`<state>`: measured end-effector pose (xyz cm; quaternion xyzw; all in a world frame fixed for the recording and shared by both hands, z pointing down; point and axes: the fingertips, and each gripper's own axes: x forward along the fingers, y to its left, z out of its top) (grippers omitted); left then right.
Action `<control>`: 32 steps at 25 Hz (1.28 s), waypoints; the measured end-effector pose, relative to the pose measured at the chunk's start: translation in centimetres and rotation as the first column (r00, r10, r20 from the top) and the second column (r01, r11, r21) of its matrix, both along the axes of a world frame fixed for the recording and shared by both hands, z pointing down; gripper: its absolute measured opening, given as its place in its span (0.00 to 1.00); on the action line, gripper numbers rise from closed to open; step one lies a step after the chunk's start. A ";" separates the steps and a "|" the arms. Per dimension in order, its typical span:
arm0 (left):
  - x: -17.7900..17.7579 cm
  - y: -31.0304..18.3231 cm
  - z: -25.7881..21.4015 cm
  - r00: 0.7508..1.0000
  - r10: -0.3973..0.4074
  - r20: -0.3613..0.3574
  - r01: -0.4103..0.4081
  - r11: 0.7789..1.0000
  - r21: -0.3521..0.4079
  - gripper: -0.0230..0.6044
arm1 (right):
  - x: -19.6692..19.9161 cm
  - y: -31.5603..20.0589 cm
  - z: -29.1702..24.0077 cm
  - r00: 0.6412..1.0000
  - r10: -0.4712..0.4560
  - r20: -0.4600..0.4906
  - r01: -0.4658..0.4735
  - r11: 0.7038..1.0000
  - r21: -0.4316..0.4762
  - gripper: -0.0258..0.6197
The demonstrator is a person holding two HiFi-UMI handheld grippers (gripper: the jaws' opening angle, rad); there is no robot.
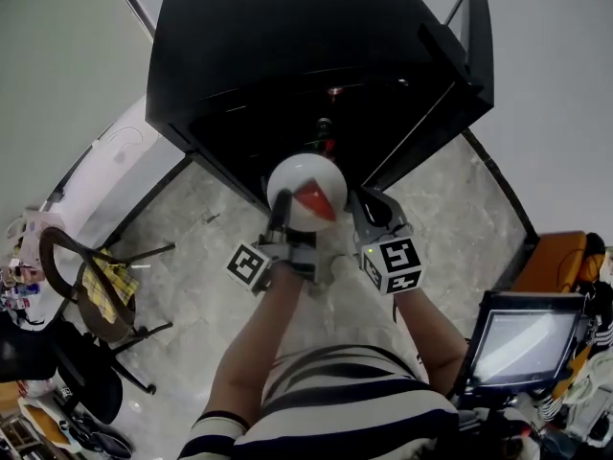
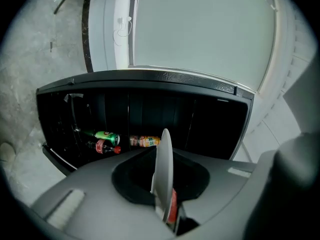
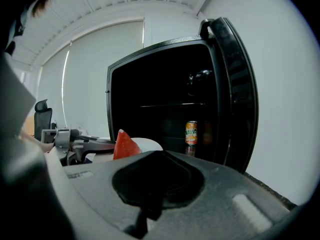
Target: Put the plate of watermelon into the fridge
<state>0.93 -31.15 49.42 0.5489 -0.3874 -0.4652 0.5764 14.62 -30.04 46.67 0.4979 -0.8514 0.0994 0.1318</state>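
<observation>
Pale marbled floor (image 1: 211, 257) ran under a black fridge (image 1: 287, 46), whose door (image 1: 460, 56) stood swung wide to the right with the dark interior exposed. You stood square in front of it, striped shirt below, both arms reaching forward. Your left gripper (image 1: 280, 204) had its jaws clamped on the near rim of the white plate (image 1: 306, 185). Its own view showed the plate edge-on, pinched between them, with a sliver of red beside it. The watermelon (image 1: 316, 199), a single red wedge, sat on the plate toward its right side. The plate hung just outside the fridge at the open front, above the floor and not yet on any shelf. Your right gripper (image 1: 369, 207) was just right of the plate, its jaws drawn together with nothing between them. Whether it touched the plate I could not tell. Inside the fridge, the left gripper view caught a green can (image 2: 107, 137) and a red-labelled bottle (image 2: 102, 147) close together. The right gripper view showed an orange can (image 3: 191, 132) upright near the door side, with a shelf line across the compartment above it. Off to your left stood a dark chair (image 1: 86, 286) with a yellow cloth (image 1: 113, 281) on it, and at your right a lit monitor (image 1: 522, 343).
</observation>
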 end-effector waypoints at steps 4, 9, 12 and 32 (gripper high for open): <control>-0.2 -1.2 0.9 0.999 -0.038 0.010 0.038 0.999 0.004 0.09 | -0.3 -0.9 1.2 1.000 -0.007 0.014 0.006 1.000 0.004 0.03; -1.4 -3.0 2.5 0.994 -0.107 -0.010 0.107 0.994 0.006 0.09 | -0.8 -2.4 2.8 0.999 -0.001 0.032 0.001 1.000 0.015 0.03; -1.9 -3.7 3.4 0.991 -0.135 -0.020 0.135 0.991 0.010 0.09 | -1.2 -3.3 3.5 1.000 0.000 0.031 -0.002 0.999 0.037 0.03; -1.4 -9.5 7.5 0.973 -0.232 -0.012 0.232 0.973 0.001 0.09 | -2.4 -5.2 7.6 0.998 -0.047 0.046 0.040 0.991 0.131 0.03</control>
